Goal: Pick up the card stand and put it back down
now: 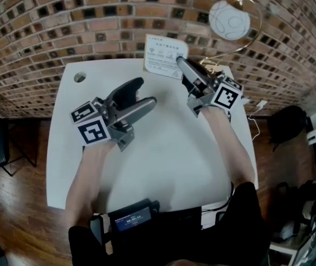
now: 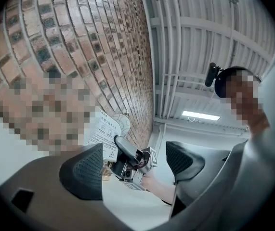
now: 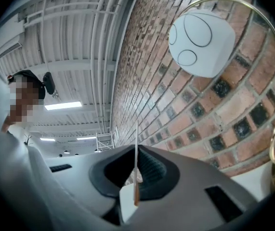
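Though thin, white printed card stand (image 1: pixel 166 56)

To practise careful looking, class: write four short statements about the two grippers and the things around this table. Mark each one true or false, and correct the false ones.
1. The right gripper is shut on the white printed card stand. True.
2. The left gripper also grips the card stand. False: its fingers stand apart with nothing between them.
3. A white globe lamp on a gold arc stands at the far right of the white table. True.
4. The wall behind the table is smooth white plaster. False: a brick wall stands behind it.
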